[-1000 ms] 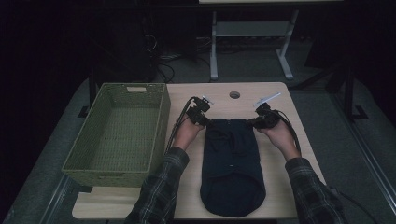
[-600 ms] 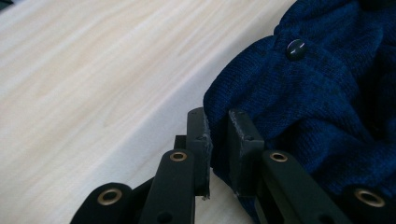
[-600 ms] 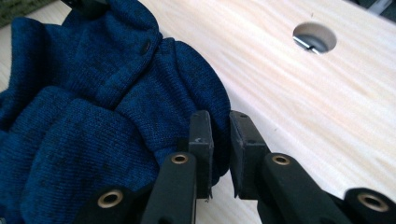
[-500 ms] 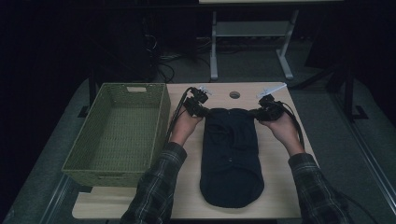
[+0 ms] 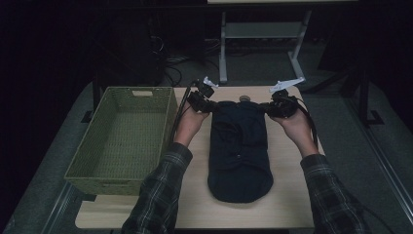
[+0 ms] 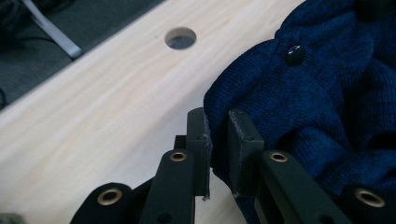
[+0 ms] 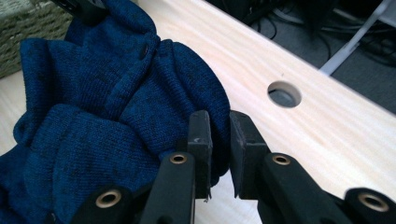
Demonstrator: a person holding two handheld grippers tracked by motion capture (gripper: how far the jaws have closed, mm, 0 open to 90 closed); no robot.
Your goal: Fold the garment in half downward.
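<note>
A dark blue knitted garment (image 5: 239, 146) with small dark buttons lies lengthwise on the light wooden table (image 5: 287, 195). My left gripper (image 5: 207, 103) is shut on its far left corner, and the knit (image 6: 299, 93) is pinched between the pads (image 6: 201, 135). At the far right corner my right gripper (image 5: 273, 108) is shut on the fabric (image 7: 116, 107) in the same way. Both far corners are lifted off the tabletop, while the near end of the garment rests on it.
A green woven basket (image 5: 83, 168), empty, stands at the left of the table beside my left arm. A round cable hole (image 5: 245, 98) lies in the tabletop beyond the garment. Behind the table are a white frame (image 5: 258, 34) and cables on the floor.
Both grippers have risen and moved away from me with the garment's far corners in them. The garment has stretched out longer along the table.
</note>
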